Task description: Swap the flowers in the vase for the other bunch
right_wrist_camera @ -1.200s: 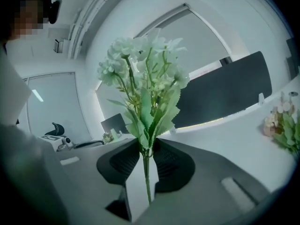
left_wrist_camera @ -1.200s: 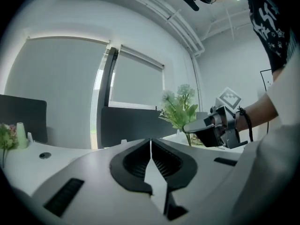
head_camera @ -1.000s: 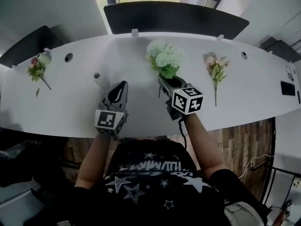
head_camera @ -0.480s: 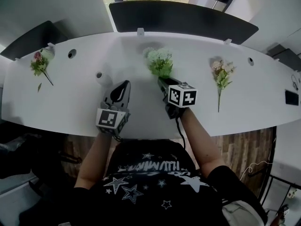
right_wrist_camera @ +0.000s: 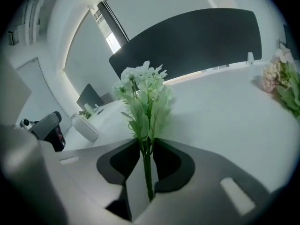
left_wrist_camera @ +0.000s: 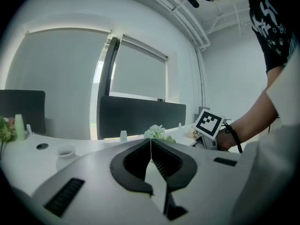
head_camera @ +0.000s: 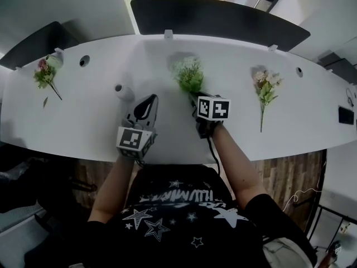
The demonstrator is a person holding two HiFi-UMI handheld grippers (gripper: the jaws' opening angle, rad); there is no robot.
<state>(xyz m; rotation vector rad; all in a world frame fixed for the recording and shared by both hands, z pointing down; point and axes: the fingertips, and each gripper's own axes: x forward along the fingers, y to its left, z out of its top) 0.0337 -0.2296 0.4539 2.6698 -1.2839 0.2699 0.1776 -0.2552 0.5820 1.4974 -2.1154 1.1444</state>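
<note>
Holds the white bunch by its stems in the right gripper, jaws pressed on them from both sides, blooms rising clear above the pads. Carries it over the table's middle, about halfway between front and far edge. Cannot tell whether the stem ends touch the top.

Shows the vase to the left of the bunch, well apart from it, upright, mouth open and bare, roughly midway between the two long edges. Leaves bare white top between vase and bunch.

Has the left gripper near the front edge, left of middle, jaws together with nothing between them, tips pointing toward the far edge. Puts those tips just right of the vase and nearer the front edge, apart from it.

Finds the pink bunch lying flat toward the right end, blooms toward the far edge, stem toward the front edge, well apart from the right gripper, with bare top all round it.

Finds a third bunch at the far left end, close to the far edge, a loose leaf beside it nearer the front.

Shows two holes in the top, one near each end, close to the far edge. Meets a dark screen along the far edge behind the middle. Sees a phone at the right end.
</note>
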